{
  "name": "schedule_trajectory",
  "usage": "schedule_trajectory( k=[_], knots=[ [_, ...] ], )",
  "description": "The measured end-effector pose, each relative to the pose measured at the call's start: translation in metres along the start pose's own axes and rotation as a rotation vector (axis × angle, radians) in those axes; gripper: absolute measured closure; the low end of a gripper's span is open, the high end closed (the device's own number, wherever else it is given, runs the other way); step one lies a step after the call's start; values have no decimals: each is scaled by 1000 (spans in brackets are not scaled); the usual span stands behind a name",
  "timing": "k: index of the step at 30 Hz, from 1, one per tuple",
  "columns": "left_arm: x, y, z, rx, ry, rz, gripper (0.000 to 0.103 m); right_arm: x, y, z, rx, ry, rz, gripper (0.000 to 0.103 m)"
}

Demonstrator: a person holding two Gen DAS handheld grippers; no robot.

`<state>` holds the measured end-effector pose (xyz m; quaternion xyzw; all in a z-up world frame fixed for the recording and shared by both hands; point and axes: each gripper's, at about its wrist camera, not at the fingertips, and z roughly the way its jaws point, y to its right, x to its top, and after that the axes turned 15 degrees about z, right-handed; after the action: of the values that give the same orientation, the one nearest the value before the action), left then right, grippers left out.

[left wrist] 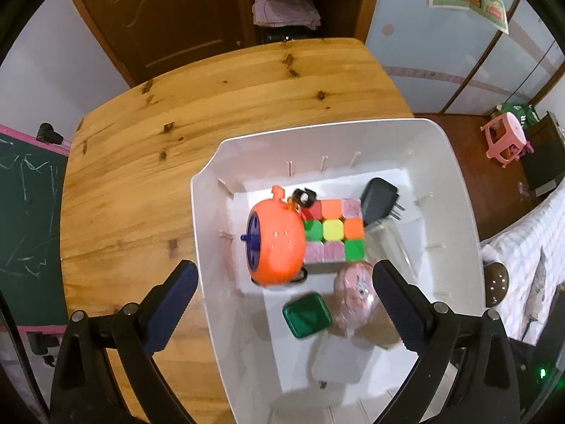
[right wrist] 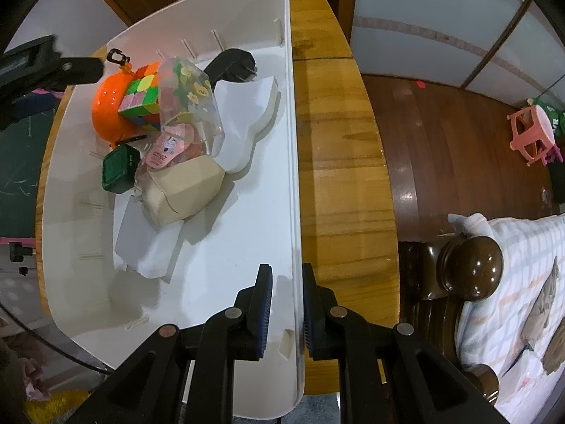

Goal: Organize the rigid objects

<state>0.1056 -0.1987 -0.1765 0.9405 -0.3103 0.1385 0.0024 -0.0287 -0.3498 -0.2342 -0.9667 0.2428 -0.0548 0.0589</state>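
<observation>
A white plastic bin (left wrist: pixel 452 190) stands on the wooden table (left wrist: pixel 148 148). In it lie an orange round toy (left wrist: pixel 279 243), a colour cube (left wrist: pixel 333 233), a black charger (left wrist: pixel 378 198), a small green box (left wrist: pixel 307 314), a pink packet (left wrist: pixel 355 293) and a brown carton (right wrist: pixel 187 187). My left gripper (left wrist: pixel 282 300) is open and empty, hovering above the bin, over the green box. My right gripper (right wrist: pixel 286 304) is shut on the bin's right wall (right wrist: pixel 293 176), one finger inside and one outside.
White foam pieces (right wrist: pixel 243 123) line the bin's floor. A clear bag with yellow bits (right wrist: pixel 187 84) lies on the cube. A bed with a dark wooden post (right wrist: pixel 469 268) is at the right, a pink stool (right wrist: pixel 533 130) on the floor, a chalkboard (left wrist: pixel 28 205) at the left.
</observation>
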Motion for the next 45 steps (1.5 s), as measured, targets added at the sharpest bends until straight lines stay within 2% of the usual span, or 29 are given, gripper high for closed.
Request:
schedule_trajectory(
  k=[5,17,29,34,40,45],
  knots=[
    [-17,5,-29,7,24,-14,3,-1,1,-13,12,39,-13,87],
    [-67,10,-115,106,119,-89,3,-4,-5,-68,54,142,-82,87],
    [-105,-10,-172,161,200,-165,3,-23,-58,-148,144,275,-219,87],
    [-119,-22,-189,190,221,-162,3,-35,-78,-176,161,316,-234,87],
    [-133,-38,-210,192,245,-157,3,-58,-102,-215,163,391,-262,87],
    [-143,-47,-228,192,286,-156,3,-68,-111,-243,176,426,-234,86]
  ],
)
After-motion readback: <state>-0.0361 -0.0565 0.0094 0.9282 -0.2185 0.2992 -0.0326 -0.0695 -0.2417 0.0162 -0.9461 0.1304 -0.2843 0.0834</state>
